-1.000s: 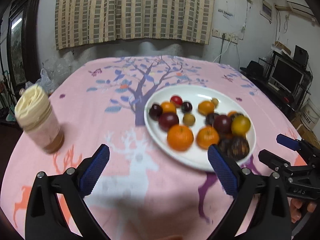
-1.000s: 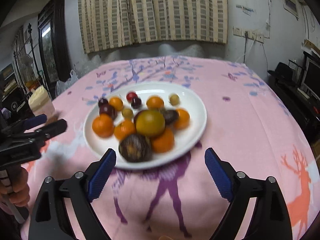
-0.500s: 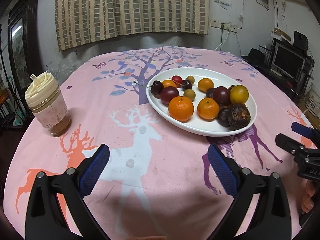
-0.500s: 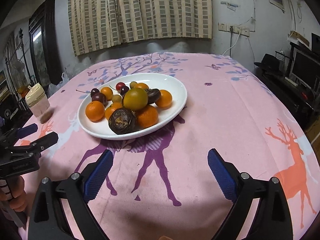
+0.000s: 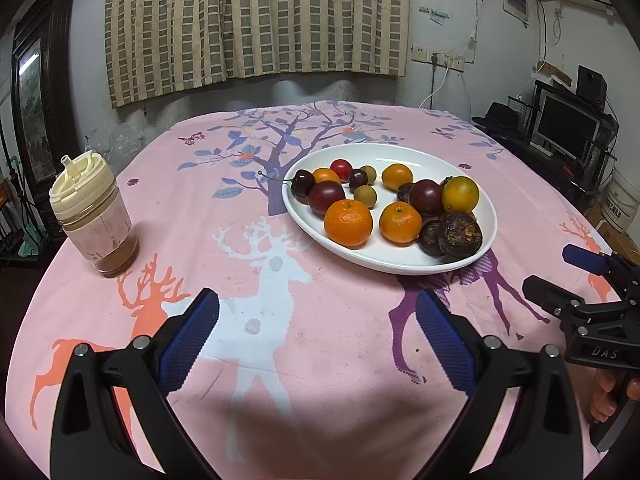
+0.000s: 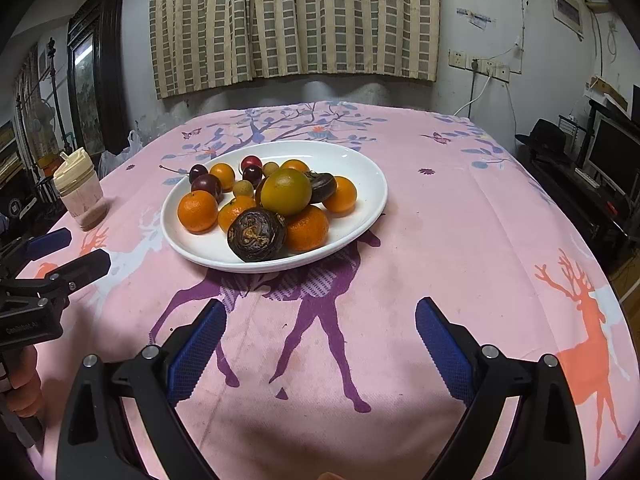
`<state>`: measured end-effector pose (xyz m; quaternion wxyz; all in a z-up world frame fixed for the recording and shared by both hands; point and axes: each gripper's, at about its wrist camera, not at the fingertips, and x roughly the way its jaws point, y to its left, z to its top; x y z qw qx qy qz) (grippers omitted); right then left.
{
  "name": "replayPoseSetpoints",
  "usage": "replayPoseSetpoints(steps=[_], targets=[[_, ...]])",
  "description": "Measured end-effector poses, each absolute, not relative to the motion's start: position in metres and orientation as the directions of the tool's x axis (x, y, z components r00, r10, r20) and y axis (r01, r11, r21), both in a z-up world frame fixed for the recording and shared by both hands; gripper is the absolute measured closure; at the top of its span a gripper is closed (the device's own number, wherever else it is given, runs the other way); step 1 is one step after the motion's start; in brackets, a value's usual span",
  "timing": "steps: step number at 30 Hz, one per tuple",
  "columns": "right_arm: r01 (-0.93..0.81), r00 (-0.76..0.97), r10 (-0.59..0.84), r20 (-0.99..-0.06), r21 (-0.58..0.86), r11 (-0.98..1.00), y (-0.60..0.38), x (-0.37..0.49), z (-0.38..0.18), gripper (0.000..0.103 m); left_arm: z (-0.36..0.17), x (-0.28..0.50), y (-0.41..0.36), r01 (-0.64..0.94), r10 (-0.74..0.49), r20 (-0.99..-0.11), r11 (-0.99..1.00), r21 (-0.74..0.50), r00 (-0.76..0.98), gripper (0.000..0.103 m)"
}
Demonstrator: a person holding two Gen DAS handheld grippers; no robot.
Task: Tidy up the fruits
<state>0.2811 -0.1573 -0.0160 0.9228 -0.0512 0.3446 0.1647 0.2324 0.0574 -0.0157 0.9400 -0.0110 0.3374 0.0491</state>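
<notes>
A white oval plate (image 5: 400,156) (image 6: 360,168) on the pink tablecloth holds several fruits: tangerines (image 5: 348,223) (image 6: 197,211), cherries and dark plums (image 5: 326,198), small longans (image 5: 365,195), a yellow-green orange (image 6: 286,191) and dark wrinkled passion fruits (image 5: 459,233) (image 6: 256,233). My left gripper (image 5: 316,336) is open and empty, low over the cloth in front of the plate. My right gripper (image 6: 320,340) is open and empty, in front of the plate too. Each gripper shows at the edge of the other's view (image 5: 576,276) (image 6: 66,252).
A lidded cup with a cream cap (image 5: 94,216) (image 6: 80,190) stands on the table's left side. The round table's edges curve off on both sides. A monitor and shelves (image 5: 568,128) stand at the right, a dark mirror frame (image 5: 40,108) at the left.
Both grippers have pulled back and lowered from the plate, so the plate sits farther off in both views. Both stay open and empty.
</notes>
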Motion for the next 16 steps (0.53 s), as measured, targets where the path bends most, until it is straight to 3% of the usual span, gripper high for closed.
replayPoseSetpoints(steps=[16], targets=[[-0.339, 0.703, 0.266, -0.66, 0.018, 0.941, -0.1563, 0.2822, -0.0177, 0.007, -0.0129, 0.2311, 0.0578, -0.102, 0.085, -0.628, 0.995, 0.009, 0.773, 0.006]])
